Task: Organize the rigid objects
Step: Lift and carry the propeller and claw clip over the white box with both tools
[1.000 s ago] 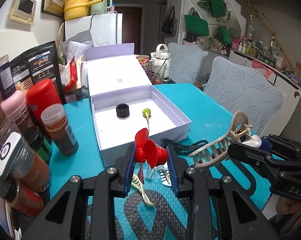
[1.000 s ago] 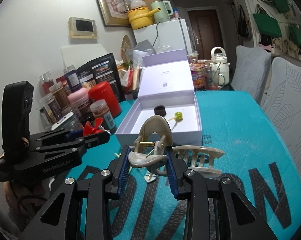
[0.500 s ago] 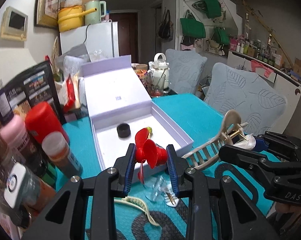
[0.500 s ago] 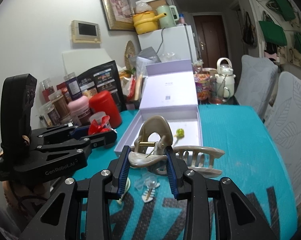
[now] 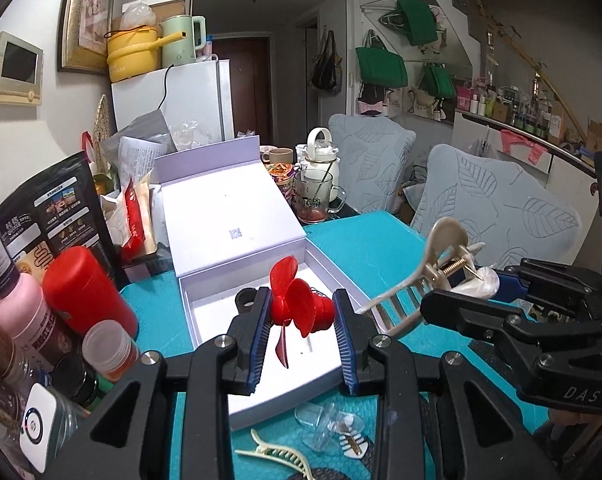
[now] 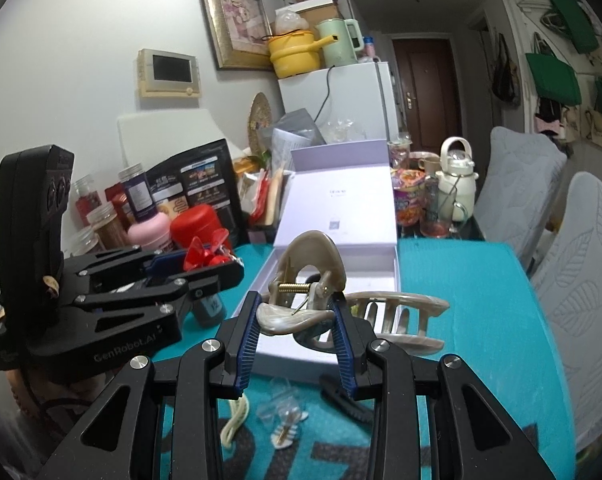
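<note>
Over the open lilac box (image 5: 205,280) both grippers are up in the air, two tools and two catches. Left gripper (image 5: 301,320) is clamped on one small red propeller piece (image 5: 297,300), blades fanned out between the blue pads, hanging above the box's white floor. Right gripper (image 6: 297,320) is clenched on one big beige claw clip (image 6: 333,304), pinched at the handle end by the brass spring, teeth jutting out to the right over the near edge of the box. From the left camera that same clip (image 5: 429,276) shows to the right of the box, held clear of the teal table (image 5: 365,248). Inside the box, one black ring (image 5: 245,299) peeks out behind the left pad. Down on the mat in front of the box, I count four loose clips: one cream claw clip (image 5: 277,450), one clear one (image 5: 321,424), one small white fishbone clip (image 5: 353,444), and one black clip (image 6: 345,400). At the left, one red canister (image 5: 85,288) and one pink bottle (image 5: 25,312) stand among the jars.
</note>
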The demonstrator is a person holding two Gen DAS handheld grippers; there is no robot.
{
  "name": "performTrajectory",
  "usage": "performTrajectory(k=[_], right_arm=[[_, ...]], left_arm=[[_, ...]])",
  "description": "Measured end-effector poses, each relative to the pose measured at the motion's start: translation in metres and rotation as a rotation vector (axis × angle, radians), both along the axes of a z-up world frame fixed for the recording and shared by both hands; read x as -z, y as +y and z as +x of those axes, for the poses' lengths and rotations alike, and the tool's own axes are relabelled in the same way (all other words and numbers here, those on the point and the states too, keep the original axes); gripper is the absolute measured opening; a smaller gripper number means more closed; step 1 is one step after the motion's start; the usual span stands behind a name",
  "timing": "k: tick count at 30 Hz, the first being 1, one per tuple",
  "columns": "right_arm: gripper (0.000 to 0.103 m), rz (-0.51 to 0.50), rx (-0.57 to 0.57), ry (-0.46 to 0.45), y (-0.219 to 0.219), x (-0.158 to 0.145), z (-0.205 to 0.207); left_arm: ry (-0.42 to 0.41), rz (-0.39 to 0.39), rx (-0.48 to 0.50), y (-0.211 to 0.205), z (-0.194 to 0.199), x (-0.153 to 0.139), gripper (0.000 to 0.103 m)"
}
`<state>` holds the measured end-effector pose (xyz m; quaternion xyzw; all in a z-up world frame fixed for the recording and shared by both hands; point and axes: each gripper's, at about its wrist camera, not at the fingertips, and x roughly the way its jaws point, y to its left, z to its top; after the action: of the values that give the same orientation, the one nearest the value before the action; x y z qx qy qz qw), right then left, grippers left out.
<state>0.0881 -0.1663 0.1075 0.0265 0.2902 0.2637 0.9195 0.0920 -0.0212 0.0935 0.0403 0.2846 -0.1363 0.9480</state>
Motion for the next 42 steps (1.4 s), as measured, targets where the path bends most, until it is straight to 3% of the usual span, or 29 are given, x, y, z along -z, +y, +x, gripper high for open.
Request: performTrajectory(k=[12, 29, 42], right_arm=[[0.034, -0.017, -0.002, -0.011, 0.005, -0.012, 0.050], [0.034, -0.020, 0.014, 0.005, 0.018, -0.003, 0.122], [0.034, -0.033, 0.008, 0.069, 0.037, 0.027, 0.168]], left_arm=[[-0.021, -0.007, -0.018, 0.004, 0.042, -0.009, 0.030], [-0.021, 0.008, -0.087, 0.016, 0.115, 0.004, 0.030], [0.069, 0.012, -0.150, 0.040, 0.156, 0.034, 0.030]])
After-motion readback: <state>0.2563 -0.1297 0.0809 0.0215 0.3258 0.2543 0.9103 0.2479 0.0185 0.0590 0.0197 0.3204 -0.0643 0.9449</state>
